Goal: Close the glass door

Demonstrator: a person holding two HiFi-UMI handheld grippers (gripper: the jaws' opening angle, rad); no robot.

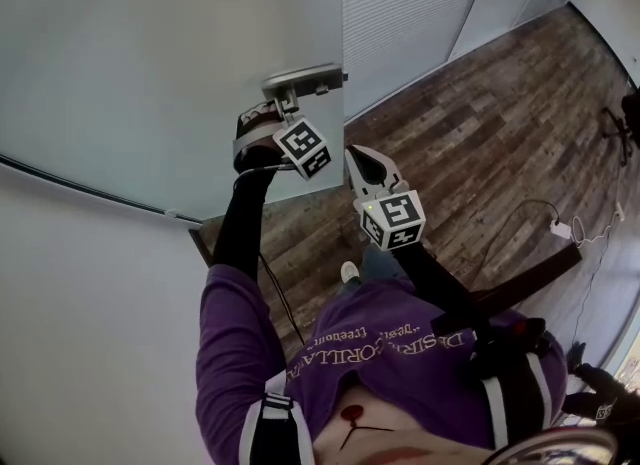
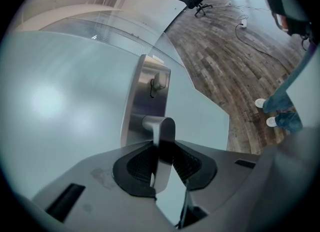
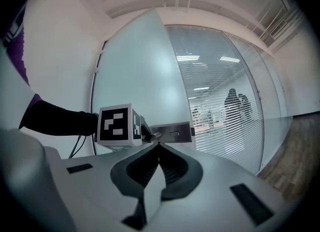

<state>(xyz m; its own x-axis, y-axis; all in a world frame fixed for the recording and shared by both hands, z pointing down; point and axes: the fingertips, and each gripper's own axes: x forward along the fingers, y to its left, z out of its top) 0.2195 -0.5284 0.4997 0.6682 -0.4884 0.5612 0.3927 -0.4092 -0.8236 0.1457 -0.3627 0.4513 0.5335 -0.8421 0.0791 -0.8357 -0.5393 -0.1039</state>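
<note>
Glass door (image 1: 150, 73) ajar, far left. Lever handle (image 2: 160, 126) dead ahead of left gripper (image 2: 161, 151), long axis lying in along jaws, clamped between pads. Right gripper (image 3: 159, 150) just right, farther off, jaws together, empty.

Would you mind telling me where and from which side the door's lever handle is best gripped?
Grip the lever handle on its flat bar, away from the steel plate, coming end-on along the bar with one finger on each side. The left gripper clamps it that way.
</note>
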